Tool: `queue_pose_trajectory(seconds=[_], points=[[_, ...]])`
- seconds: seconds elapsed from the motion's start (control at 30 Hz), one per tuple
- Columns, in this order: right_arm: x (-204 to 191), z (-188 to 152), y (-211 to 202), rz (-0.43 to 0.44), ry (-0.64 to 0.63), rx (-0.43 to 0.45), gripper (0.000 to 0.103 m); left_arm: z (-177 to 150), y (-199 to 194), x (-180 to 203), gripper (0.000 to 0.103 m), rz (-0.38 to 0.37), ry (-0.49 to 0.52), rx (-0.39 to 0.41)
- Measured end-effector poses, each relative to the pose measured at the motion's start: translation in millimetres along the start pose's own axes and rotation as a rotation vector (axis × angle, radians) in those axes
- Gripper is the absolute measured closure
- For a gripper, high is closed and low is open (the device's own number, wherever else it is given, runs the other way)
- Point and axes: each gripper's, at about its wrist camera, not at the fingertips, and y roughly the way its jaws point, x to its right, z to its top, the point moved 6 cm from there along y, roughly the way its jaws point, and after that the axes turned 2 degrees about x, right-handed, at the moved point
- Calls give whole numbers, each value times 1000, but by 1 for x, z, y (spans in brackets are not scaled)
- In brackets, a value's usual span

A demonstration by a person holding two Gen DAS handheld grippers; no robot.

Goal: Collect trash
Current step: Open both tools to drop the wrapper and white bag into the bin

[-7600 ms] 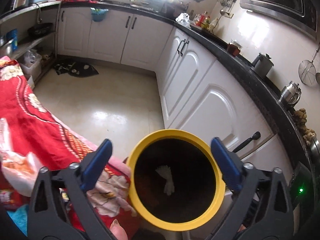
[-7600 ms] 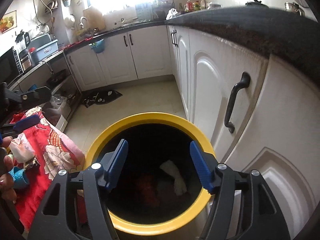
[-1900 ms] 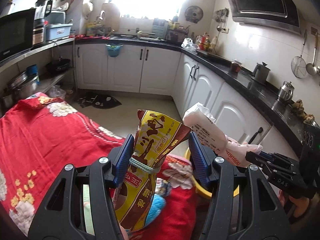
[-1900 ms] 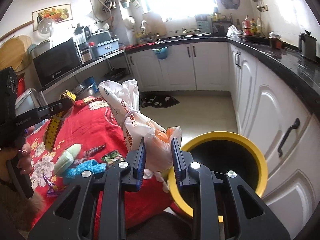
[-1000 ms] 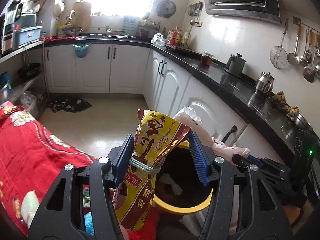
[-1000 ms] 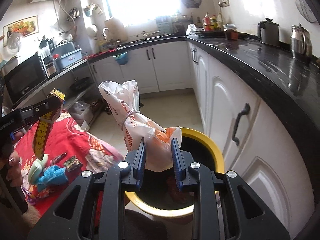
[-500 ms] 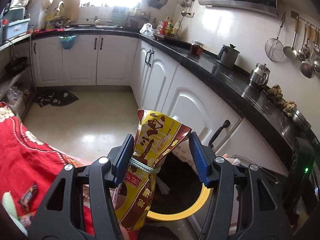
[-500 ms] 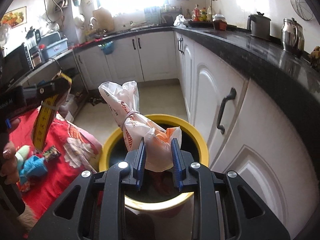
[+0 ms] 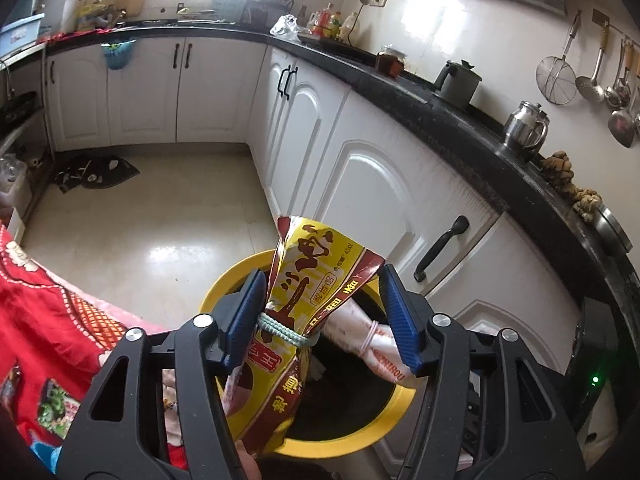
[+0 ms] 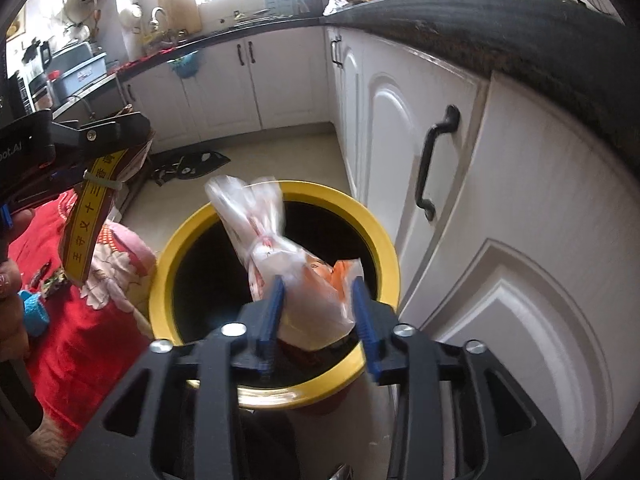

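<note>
A yellow-rimmed trash bin [image 9: 344, 445] [image 10: 168, 256] stands on the floor by the white cabinets. My left gripper [image 9: 320, 312] is shut on a yellow and brown snack bag [image 9: 316, 276] tied with a rubber band, held over the bin's near edge; the bag also shows in the right wrist view [image 10: 92, 216]. My right gripper [image 10: 318, 304] has its jaws spread apart over the bin mouth. A white and orange plastic bag [image 10: 288, 256] sits blurred between them, tipping into the bin. It also shows in the left wrist view [image 9: 372, 344].
A table with a red floral cloth [image 9: 48, 320] [image 10: 80, 340] adjoins the bin on the left and carries small wrappers [image 9: 56, 404]. White cabinets [image 9: 372, 184] with black handles [image 10: 434, 160] and a black counter [image 9: 460, 104] run along the right. A dark mat [image 9: 96, 168] lies on the floor.
Both grippers have moved over the bin. My right gripper's jaws have widened and the white bag now slips down between them. The left gripper still holds the snack bag.
</note>
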Motion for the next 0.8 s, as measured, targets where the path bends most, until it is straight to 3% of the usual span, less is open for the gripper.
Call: queue_pose_trajectory(seconds=[0.27,0.37,0.5,0.8], points=[[3,0,0,-12,22,-1,43,-5,-1,-19,18,62,-34,-20],[1,4,-5,-10,25,19,37,-2,-12,-25,11,88,-36,-8],[-5,9,-17,-7,18,58,30,3,-31,-32,11,123,-36,28],[-23,22,-41,16,-25,135,28,7,-78,-49,11,183,-59,91]])
